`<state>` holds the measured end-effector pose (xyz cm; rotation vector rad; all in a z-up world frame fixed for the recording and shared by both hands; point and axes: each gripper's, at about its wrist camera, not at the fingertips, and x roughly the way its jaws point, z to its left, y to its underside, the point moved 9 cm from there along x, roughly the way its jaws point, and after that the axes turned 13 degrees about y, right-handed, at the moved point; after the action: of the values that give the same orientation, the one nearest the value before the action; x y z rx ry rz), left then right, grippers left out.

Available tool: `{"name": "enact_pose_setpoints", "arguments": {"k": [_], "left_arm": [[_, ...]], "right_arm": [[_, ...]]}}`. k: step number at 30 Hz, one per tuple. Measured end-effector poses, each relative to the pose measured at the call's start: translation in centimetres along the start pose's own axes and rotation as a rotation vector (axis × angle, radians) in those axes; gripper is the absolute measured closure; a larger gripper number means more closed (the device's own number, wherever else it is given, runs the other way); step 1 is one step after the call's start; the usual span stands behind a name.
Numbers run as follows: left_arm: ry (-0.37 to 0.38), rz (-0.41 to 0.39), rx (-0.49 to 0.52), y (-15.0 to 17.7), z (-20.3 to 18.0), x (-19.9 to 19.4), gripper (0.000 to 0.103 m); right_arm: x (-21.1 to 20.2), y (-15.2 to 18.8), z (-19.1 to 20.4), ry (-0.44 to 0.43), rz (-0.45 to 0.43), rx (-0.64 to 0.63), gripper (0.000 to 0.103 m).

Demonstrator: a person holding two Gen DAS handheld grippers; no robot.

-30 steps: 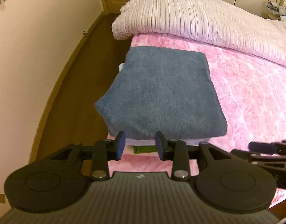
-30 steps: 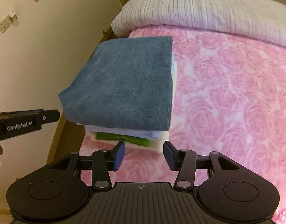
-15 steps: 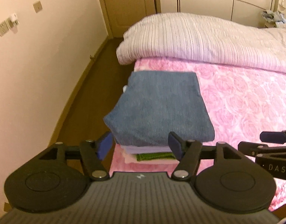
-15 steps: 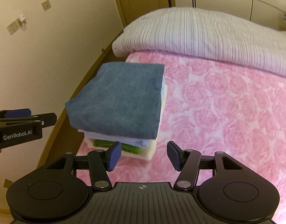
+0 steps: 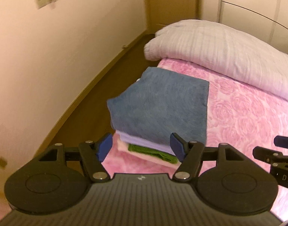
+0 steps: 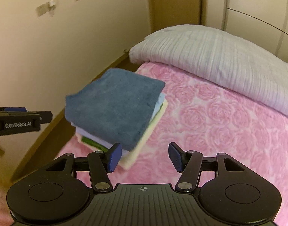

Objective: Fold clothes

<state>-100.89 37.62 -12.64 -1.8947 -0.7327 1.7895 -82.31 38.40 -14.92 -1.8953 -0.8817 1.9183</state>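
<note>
A stack of folded clothes lies at the bed's left corner, topped by a blue-grey folded towel [image 5: 161, 103] [image 6: 113, 105]. Under it show a lavender layer [image 5: 136, 141], a green one [image 5: 153, 151] and a cream one [image 6: 142, 145]. My left gripper [image 5: 142, 148] is open, held back from the stack's near edge with nothing between its fingers. My right gripper [image 6: 143, 156] is open too, off the stack's near right corner and empty. Each gripper appears at the edge of the other's view: the right gripper [image 5: 275, 156], the left gripper [image 6: 21, 120].
The bed carries a pink rose-patterned cover [image 6: 219, 124]. A striped pale duvet [image 6: 209, 56] is bunched at the far end. A narrow strip of brown floor [image 5: 98, 86] runs between the bed and the cream wall [image 5: 40, 66]. A door and wardrobe stand behind.
Both grippers have drawn back and up from the stack, which now looks smaller and farther. Their jaws have spread wider over the last second. The stack has not moved.
</note>
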Motion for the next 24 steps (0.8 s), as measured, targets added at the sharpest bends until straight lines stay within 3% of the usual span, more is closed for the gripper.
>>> {"name": "enact_pose_setpoints", "arguments": {"k": [4, 12, 24], "left_arm": [[-0.089, -0.025, -0.087, 2.4, -4.2, -1.8, 0.039], [-0.129, -0.007, -0.225, 6.3, -11.5, -3.4, 0.039], [-0.177, 0.004, -0.384, 10.4, -20.6, -4.9, 0.039]], "right_arm": [[0.0, 1.0, -3.8, -0.059, 0.016, -0.094, 0.044], [-1.1, 4.2, -11.8, -0.222, 0.100, -0.164, 0.044], [-0.6, 6.3, -17.6, -0.275, 0.151, -0.273, 0.044]]}}
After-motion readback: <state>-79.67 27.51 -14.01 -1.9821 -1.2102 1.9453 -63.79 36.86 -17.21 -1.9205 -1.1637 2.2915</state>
